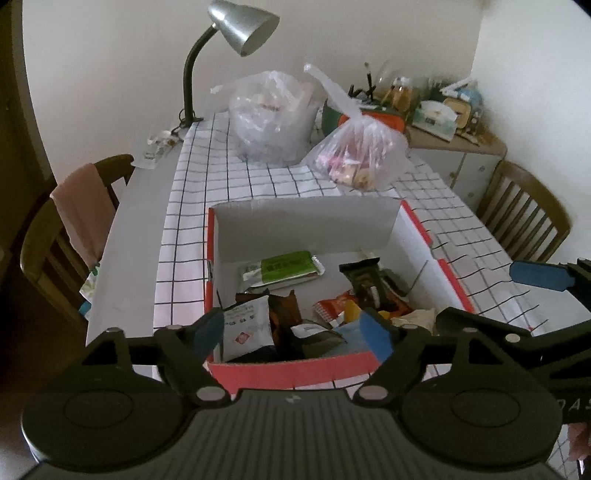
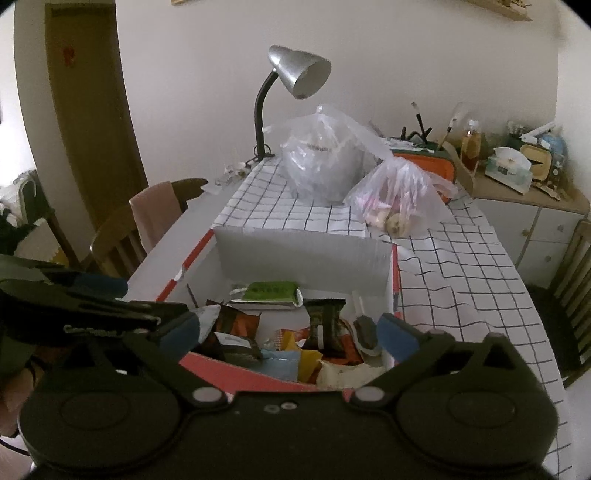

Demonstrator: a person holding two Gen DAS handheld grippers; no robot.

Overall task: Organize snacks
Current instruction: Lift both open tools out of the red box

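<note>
Table: your work surface, grey along its left edge, with a white black-grid cloth over most of it.
Box: a red-sided carton with a white inside, open at the top, sitting on the cloth straight ahead of both your grippers — its near wall lies just below your fingertips in both views.
Large bag: clear plastic, standing at the far end of the table, well beyond the box.
Small bag: clear plastic with pink and pale snacks inside, just beside the large bag on its right.
Lamp: silver shade on a dark gooseneck, at the far left corner.
Chairs: 1 wooden chair at the left with a pink cloth over its back, 1 more at the right.
Snacks in the box: a green-labelled bar flat near the far wall, a dark wrapper standing upright at mid-right, a white packet and a brown packet at near left, orange and yellow packets at near right.
Left gripper: your jaws stand wide apart and hold nothing — the near-left snacks show between the blue pads, untouched.
Right gripper: spread wide too, with nothing in its grasp; the packets lie below and between its pads, apart from them.
</note>
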